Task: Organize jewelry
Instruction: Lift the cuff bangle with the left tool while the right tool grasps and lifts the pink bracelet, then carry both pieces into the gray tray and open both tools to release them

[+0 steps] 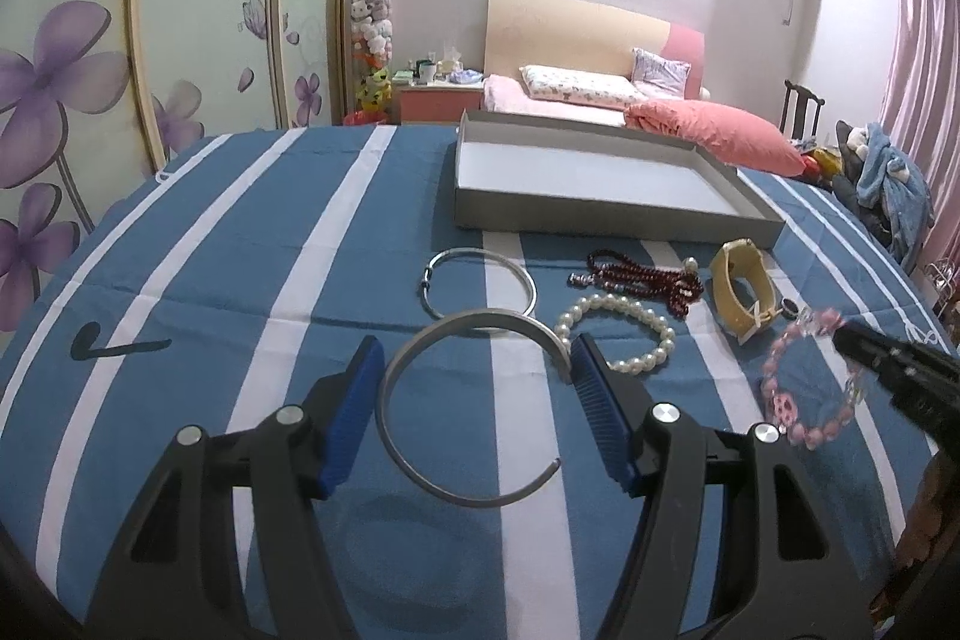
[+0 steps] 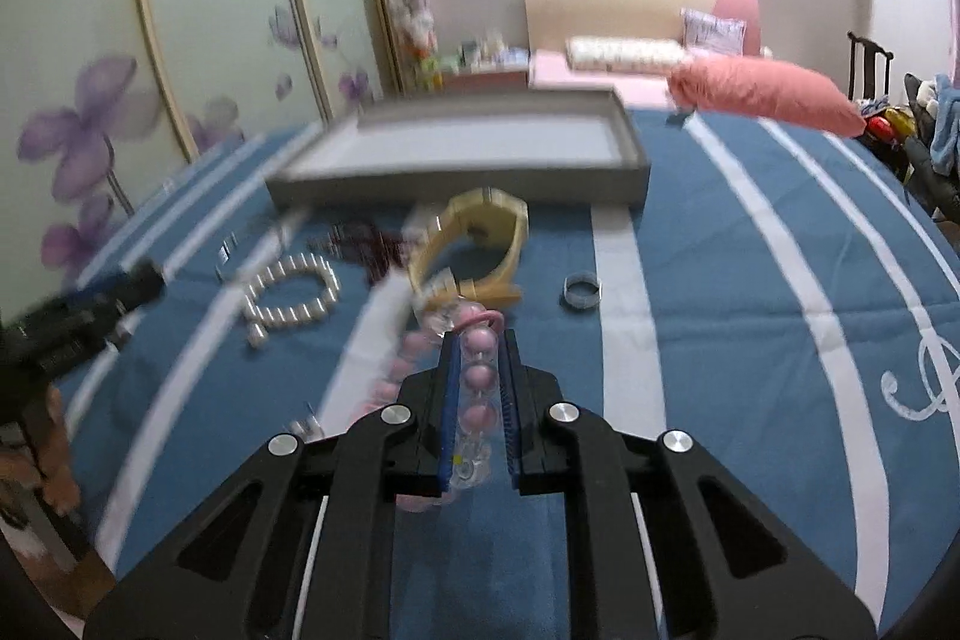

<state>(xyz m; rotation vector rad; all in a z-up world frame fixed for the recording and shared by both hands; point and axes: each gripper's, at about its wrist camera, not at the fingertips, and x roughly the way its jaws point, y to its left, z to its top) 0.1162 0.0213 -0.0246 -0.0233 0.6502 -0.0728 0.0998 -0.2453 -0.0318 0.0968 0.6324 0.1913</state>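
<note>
Right gripper point(image 2: 478, 388) is clamped on the pink bead bracelet point(image 2: 477, 376), strand running lengthwise between the pads; left gripper point(image 1: 477, 412) sits open around the silver bangle point(image 1: 468, 406), pads not pressing it. Grey tray point(image 2: 630, 175) lies straight ahead, upper centre, nothing inside yet, right hand nearer.

A tray point(image 1: 600, 172) is sitting at the far side of the striped cloth point(image 1: 240, 250). Before it are lying a thin bangle point(image 1: 477, 283), dark beads point(image 1: 642, 277) and a wide cuff point(image 1: 741, 289), with a pearl bracelet point(image 1: 618, 334) nearer still.
</note>
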